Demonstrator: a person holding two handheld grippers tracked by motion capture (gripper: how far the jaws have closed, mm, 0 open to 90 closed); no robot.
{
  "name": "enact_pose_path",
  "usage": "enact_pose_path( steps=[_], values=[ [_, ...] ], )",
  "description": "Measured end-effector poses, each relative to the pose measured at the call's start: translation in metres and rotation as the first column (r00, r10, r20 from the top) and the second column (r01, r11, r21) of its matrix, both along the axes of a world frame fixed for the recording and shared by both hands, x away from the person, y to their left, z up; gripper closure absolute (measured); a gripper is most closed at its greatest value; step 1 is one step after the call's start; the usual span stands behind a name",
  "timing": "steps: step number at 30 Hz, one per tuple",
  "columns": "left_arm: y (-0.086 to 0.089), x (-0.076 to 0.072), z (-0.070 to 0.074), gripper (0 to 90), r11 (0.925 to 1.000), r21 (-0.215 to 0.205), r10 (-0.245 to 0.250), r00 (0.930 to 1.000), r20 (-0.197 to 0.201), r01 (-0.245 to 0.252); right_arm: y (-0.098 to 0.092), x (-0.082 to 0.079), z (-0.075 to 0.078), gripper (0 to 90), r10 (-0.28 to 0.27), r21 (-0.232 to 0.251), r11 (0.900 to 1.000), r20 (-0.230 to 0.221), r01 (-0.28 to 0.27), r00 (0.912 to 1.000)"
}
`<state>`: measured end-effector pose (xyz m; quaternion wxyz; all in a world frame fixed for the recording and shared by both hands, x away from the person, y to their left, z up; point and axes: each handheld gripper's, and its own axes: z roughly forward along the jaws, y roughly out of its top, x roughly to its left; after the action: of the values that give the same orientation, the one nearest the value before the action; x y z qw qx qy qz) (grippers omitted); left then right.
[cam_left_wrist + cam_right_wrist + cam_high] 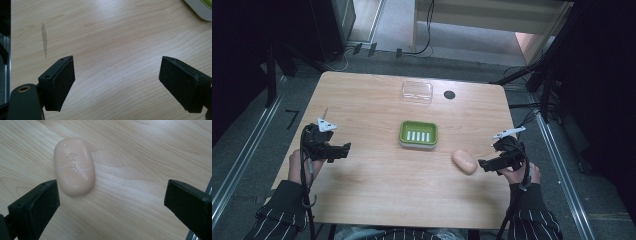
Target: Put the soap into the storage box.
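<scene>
High view: soap bar [464, 161] flat on table [377, 195], at 4 o'clock from green soap dish [418, 134]; right gripper [488, 164] just beside it at 3 o'clock, left gripper [343, 150] well apart at 9.
Left gripper view: jaws apart over bare wood, dish corner [200, 8] at 1 o'clock.
Right gripper view: jaws wide apart, soap [74, 166] lying near left jaw, untouched.

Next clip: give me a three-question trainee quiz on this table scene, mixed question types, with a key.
1. True or false: the bar of soap lies inside the green soap dish.
2. Which claw is nearest the soap? A) left claw B) right claw
3. Fill in: the clear plastic lid lies on the table on the ___ side of the green dish, away from the person.

Key: 1. False, it lies on the bare wood, apart from the dish. 2. B. 3. far.
</scene>
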<state>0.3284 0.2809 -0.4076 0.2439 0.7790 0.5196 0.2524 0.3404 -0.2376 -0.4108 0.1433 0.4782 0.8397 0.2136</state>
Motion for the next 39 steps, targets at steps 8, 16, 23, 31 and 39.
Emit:
enact_pose_path(
  steps=[8,16,23,31,39],
  values=[
    [-0.005,0.002,-0.001,14.3,0.9998,0.008,-0.016,0.9998,-0.006,0.016,0.001,0.001,0.0,0.7,0.02,-0.008,1.0,-0.014,-0.02,0.9997],
    [-0.002,-0.001,-0.001,14.3,1.0,0.003,-0.005,1.0,-0.004,0.005,0.011,0.006,0.005,0.8,0.051,-0.026,0.998,-0.008,-0.051,0.9987],
    [-0.003,-0.001,-0.001,14.3,0.9999,0.008,-0.007,1.0,-0.005,0.007,0.018,0.011,0.004,0.9,0.079,-0.045,0.996,-0.023,-0.08,0.9966],
    [-0.003,0.0,-0.001,14.3,1.0,0.007,-0.006,1.0,-0.005,0.006,0.026,0.015,0.003,0.9,0.097,-0.063,0.993,-0.048,-0.1,0.9941],
    [-0.003,0.0,-0.001,14.3,0.9999,0.008,-0.008,1.0,-0.005,0.009,0.038,0.02,0.003,1.0,0.133,-0.082,0.987,-0.079,-0.139,0.9881]
  ],
)
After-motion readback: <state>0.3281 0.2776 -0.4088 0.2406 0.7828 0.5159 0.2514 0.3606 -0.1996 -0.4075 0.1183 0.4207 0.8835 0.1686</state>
